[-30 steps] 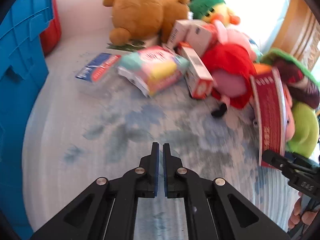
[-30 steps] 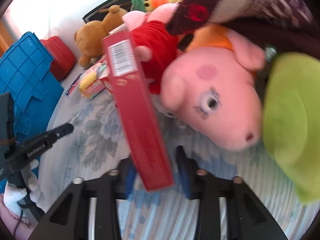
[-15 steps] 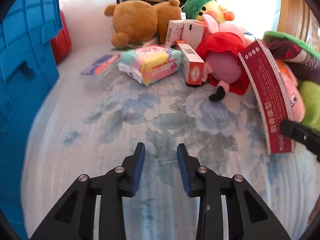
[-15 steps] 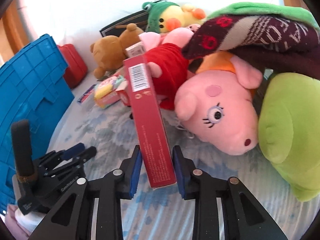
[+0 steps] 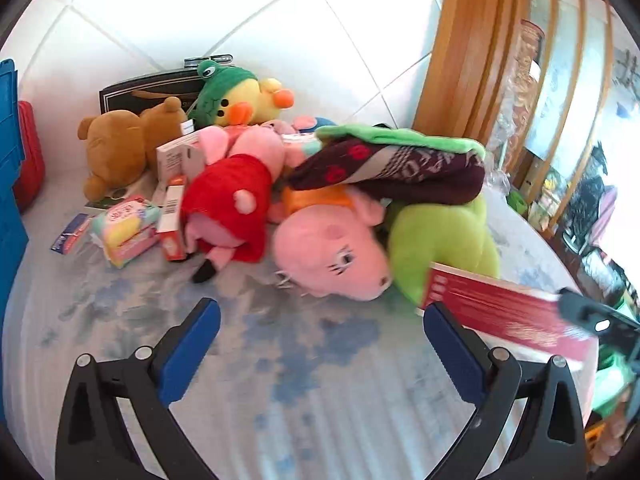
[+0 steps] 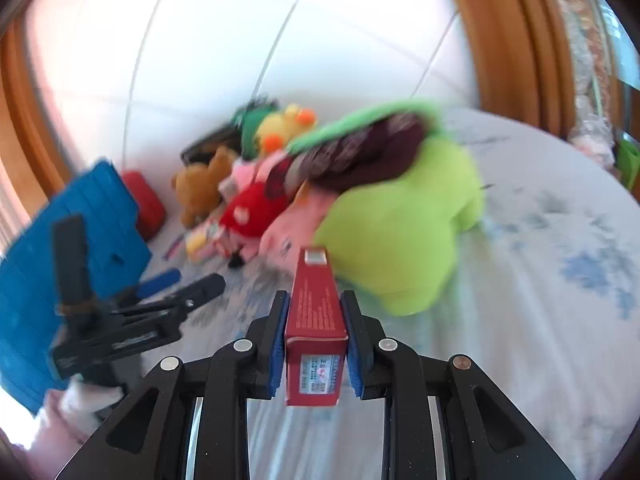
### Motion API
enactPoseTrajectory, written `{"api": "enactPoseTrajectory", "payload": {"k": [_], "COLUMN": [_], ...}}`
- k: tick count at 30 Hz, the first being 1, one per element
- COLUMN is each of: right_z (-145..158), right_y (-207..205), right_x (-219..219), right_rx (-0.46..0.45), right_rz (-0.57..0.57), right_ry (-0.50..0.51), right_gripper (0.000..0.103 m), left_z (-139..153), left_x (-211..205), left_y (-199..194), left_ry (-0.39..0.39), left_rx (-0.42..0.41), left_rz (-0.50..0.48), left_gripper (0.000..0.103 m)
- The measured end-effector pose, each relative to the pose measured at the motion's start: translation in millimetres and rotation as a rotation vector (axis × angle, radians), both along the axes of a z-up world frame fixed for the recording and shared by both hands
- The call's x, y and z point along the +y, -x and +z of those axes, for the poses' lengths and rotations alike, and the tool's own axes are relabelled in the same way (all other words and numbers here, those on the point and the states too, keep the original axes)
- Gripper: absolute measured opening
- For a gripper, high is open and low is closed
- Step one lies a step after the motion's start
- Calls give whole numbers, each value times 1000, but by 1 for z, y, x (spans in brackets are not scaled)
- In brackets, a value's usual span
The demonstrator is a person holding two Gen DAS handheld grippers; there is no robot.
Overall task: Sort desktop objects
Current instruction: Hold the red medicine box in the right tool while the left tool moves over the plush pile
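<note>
Blue-flowered cloth underfoot. Right gripper clamped on red box, near green plush. Left gripper spread wide, empty.

The left gripper hovers low over the cloth with its jaws spread wide, nothing between the blue pads. The right gripper is clamped on a red box (pads pressed flat against both long sides), held aloft.
</note>
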State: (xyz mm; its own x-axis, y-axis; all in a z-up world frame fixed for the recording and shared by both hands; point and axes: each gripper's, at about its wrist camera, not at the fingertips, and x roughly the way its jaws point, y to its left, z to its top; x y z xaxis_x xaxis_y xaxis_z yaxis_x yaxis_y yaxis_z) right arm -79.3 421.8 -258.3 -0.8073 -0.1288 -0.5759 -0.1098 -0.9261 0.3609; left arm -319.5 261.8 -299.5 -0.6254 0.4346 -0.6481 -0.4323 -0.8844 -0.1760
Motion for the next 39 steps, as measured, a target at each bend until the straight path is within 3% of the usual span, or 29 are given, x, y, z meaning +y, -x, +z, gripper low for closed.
{"api": "enactPoseTrajectory", "payload": {"k": [5,7,9,14,16,19,24,26,30,31,33,34,36,39], "right_z": [42,55,67,67,42,-12,-56,-62,-65,-66,-77,-81,-80,-51], "right_y": [-9,-4,3,28,43,58,56,57,58,58,64,64,68,74], "right_x": [56,81,116,185,205,223,219,221,219,216,205,201,195,196], "right_rx": [121,143,159,175,105,-120,-342,-377,-400,-403,-452,-464,-440,-340], "right_rz": [9,31,48,24,13,62,150,174,254,272,309,315,314,306], "right_ry": [-2,-20,-26,-51,-59,8,-39,-41,-95,-110,-140,-146,-132,-107], "right_gripper": [25,25,25,25,25,26,41,52,54,52,31,28,24,24], "left_z": [-11,0,28,35,28,16,3,1,-1,-1,1,2,11,33], "left_x": [44,61,73,107,110,109,108,110,112,112,111,110,110,112], "left_y": [8,8,-8,-9,-6,-4,-3,-6,-11,-12,-13,-13,-11,-4], "left_ry": [76,78,73,120,150,185,201,206,208,207,194,189,174,153], "left_rx": [-35,-44,-44,-13,-32,-71,-106,-105,-108,-109,-114,-116,-99,-52], "left_rz": [58,107,173,282,320,367,395,393,400,403,404,406,407,406], "left_gripper": [91,91,90,90,90,90,90,90,90,90,90,90,90,90]}}
